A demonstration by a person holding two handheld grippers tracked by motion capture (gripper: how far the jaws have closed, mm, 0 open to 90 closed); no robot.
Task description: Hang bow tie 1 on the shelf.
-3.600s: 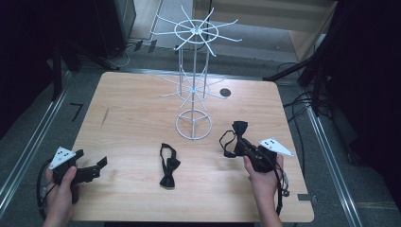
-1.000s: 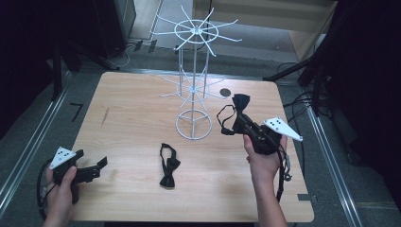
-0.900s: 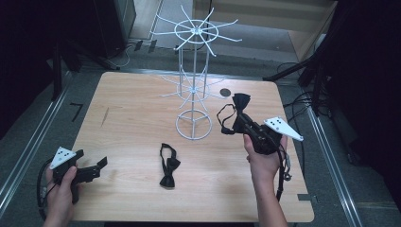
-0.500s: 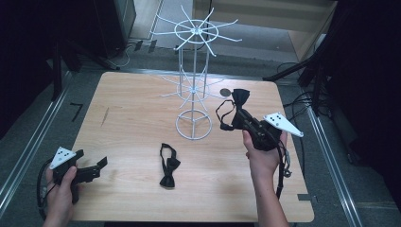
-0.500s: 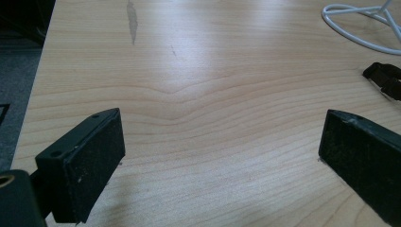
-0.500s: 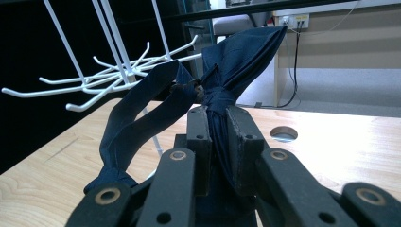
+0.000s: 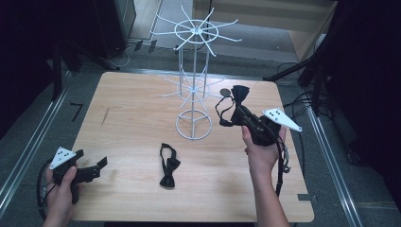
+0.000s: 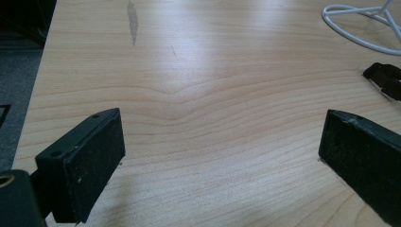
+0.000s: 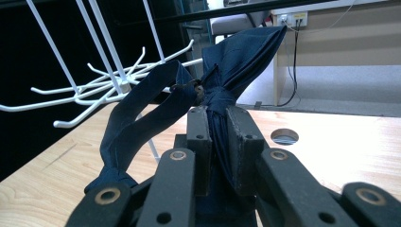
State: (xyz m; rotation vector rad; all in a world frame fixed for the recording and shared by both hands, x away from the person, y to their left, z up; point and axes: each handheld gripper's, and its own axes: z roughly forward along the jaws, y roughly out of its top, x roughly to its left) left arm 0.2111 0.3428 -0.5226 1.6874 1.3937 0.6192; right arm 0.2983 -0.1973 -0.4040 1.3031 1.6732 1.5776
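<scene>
My right gripper (image 7: 239,112) is shut on a dark blue bow tie (image 7: 239,94), held off the table just right of the white wire rack (image 7: 194,85). In the right gripper view the bow tie (image 9: 236,61) is pinched at its knot, its strap loop (image 9: 142,109) hanging left toward the rack's lower hooks (image 9: 94,90). A second black bow tie (image 7: 168,165) lies flat on the table in front of the rack's ring base. My left gripper (image 7: 97,166) rests low at the table's front left corner, jaws wide open over bare wood, a strap end of the lying tie (image 8: 385,79) at the right.
The wooden table (image 7: 132,109) has a round cable hole (image 7: 226,92) behind the held tie. The rack has an upper ring of hooks (image 7: 194,30) and a lower one. Dark floor and metal rails flank the table on both sides.
My right gripper has lifted the blue bow tie and carried it back and up toward the rack's lower hooks. The left gripper has stayed put.
</scene>
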